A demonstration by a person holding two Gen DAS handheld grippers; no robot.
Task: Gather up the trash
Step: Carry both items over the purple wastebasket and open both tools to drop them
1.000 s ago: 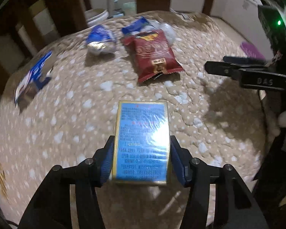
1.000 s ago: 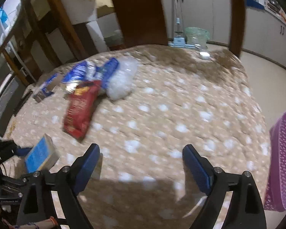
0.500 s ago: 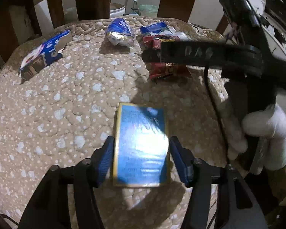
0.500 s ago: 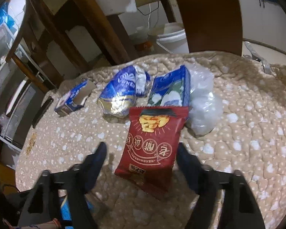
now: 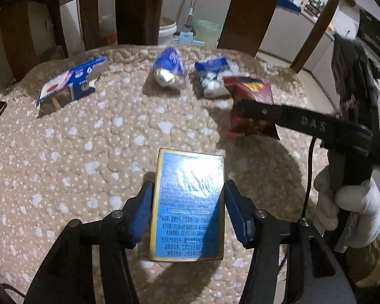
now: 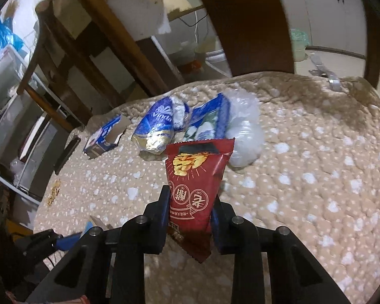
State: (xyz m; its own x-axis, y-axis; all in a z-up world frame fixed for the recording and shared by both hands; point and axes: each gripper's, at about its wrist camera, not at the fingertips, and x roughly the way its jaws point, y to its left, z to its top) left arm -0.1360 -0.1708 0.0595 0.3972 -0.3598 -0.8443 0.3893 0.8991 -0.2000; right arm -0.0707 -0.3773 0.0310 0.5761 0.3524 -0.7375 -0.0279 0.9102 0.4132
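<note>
I am pinching the red snack bag (image 6: 197, 197) by its lower end in my right gripper (image 6: 190, 210), whose jaws have just been closing, so it lifts without tearing. My left gripper (image 5: 187, 215) is clamping the blue box (image 5: 188, 210) by its long sides, half spread, keeping it level. Beyond the red snack bag, the blue foil wrapper (image 6: 157, 129), tissue pack (image 6: 210, 121) and torn carton (image 6: 105, 136) are waiting on the quilted cover (image 6: 316, 177); the pads seem to be gripping.
</note>
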